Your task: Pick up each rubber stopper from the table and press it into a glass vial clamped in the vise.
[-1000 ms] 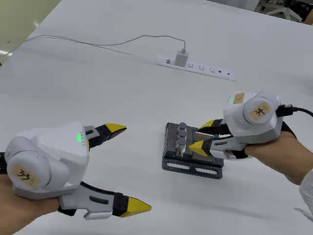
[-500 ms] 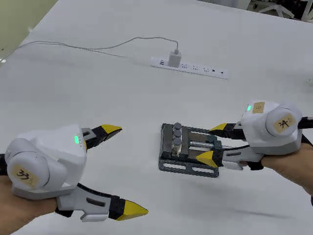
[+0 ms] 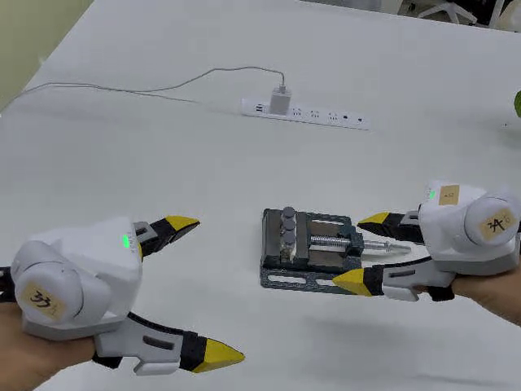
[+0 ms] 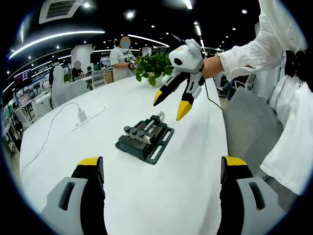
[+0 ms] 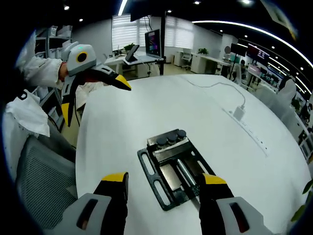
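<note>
Right now I have both tongs released and holding nothing. My left gripper (image 3: 205, 288) sits at the near left of the table (image 3: 163, 163), well apart from the vise (image 3: 313, 261). The hand is wrapped around the white body from behind and the yellow-tipped jaws point right. They are spread wide, one on the far side and one on the near side.

My right gripper (image 3: 358, 250) is at the right end of the vise, its jaws pointing left and opened on either side of the screw (image 3: 334, 241). From the left gripper view it is raised above the table and angled down towards the vise, with a white sleeve (image 4: 249, 46) behind it.

Three grey rubber stoppers (image 3: 287, 226) stand in a short row at the left end of the vise, seated on the vials clamped between its jaws. I can barely make out the glass below them. The right gripper view looks down on the same row at the far end of the vise, between its own two open jaws.

Far across the table lies a white power strip (image 3: 305, 114) with a charger (image 3: 279, 102) plugged in and a cable (image 3: 146, 88) trailing off to the left.
</note>
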Demonstrator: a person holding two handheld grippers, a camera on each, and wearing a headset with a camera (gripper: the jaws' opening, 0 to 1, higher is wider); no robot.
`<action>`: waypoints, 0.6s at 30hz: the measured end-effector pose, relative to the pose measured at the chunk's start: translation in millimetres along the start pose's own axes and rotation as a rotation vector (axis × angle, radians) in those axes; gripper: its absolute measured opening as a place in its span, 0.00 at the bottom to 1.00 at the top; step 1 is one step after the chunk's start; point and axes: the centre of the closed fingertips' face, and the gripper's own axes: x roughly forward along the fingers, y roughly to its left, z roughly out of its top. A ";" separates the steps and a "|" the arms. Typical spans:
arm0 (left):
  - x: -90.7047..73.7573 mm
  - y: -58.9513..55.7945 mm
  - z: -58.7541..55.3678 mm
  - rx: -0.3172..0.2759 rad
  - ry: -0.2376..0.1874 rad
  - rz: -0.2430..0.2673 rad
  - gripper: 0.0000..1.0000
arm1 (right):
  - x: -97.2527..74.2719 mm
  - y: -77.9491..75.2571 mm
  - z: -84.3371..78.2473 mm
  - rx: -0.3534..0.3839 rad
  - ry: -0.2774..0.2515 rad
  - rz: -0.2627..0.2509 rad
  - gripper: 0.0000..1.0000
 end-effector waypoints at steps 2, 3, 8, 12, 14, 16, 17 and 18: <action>1.5 0.3 -0.4 0.003 0.003 -0.003 0.99 | -2.7 0.5 -2.2 0.003 -0.014 -0.003 0.57; 2.0 0.5 -0.8 0.003 0.004 -0.005 0.99 | -3.9 0.5 -2.8 0.005 -0.022 -0.005 0.59; 4.1 2.6 -3.7 0.004 0.013 -0.008 0.99 | -11.1 2.9 -7.3 0.014 -0.053 -0.003 0.67; 4.9 3.7 -6.9 0.007 0.022 -0.013 0.99 | -15.5 3.7 -11.6 0.020 -0.071 -0.005 0.73; 5.2 4.5 -8.8 0.009 0.030 -0.013 0.99 | -17.1 3.7 -13.7 0.024 -0.076 -0.008 0.74; 5.2 4.7 -10.2 0.009 0.034 -0.015 0.99 | -19.3 3.9 -15.4 0.030 -0.084 -0.012 0.76; 5.0 4.9 -11.0 0.010 0.037 -0.015 0.99 | -20.3 4.4 -16.9 0.032 -0.086 -0.012 0.77; 5.0 5.0 -12.0 0.009 0.041 -0.016 0.99 | -20.7 4.9 -18.3 0.034 -0.088 -0.012 0.78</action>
